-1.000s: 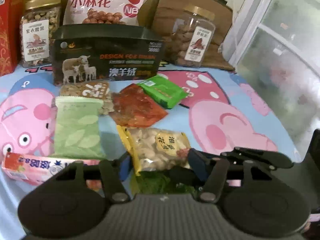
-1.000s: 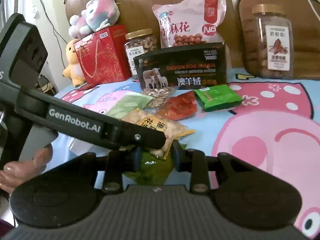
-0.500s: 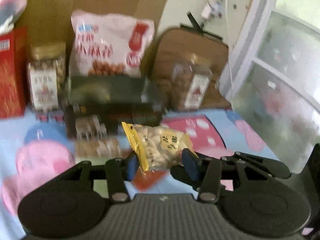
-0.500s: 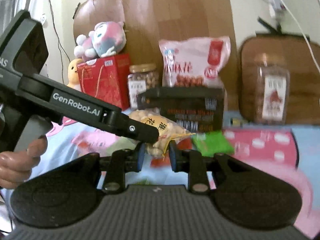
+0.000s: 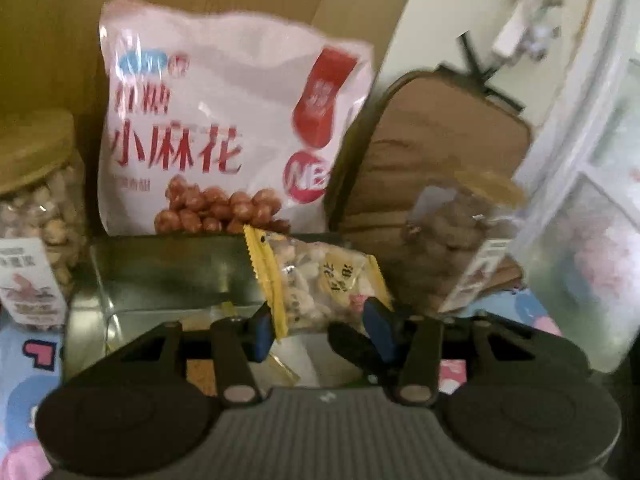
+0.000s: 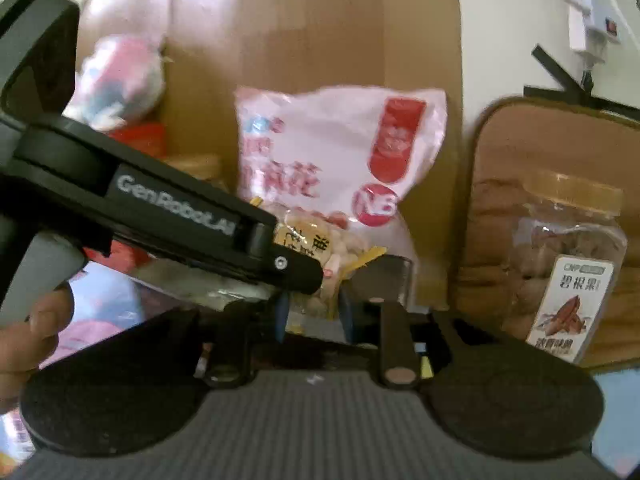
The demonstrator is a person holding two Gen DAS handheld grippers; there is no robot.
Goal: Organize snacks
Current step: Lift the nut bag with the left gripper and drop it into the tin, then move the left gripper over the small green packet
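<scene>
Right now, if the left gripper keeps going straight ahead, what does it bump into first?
Probably the far wall of the open dark box, then the big pink snack bag behind it. The left gripper holds the peanut packet over the box; depth is blurry.

You have two grippers in play: the left gripper (image 5: 318, 330) and the right gripper (image 6: 312, 312), both closed on one small yellow-edged nut packet (image 5: 320, 280). You see one large pink snack bag (image 5: 224, 136) standing behind one dark box (image 5: 168, 272). You count two clear jars with tan lids: one nut jar (image 5: 36, 216) at the left edge and one pecan jar (image 6: 568, 264) at the right. One brown cushion (image 5: 436, 152) and one plush toy (image 6: 120, 76) complete your tally.
</scene>
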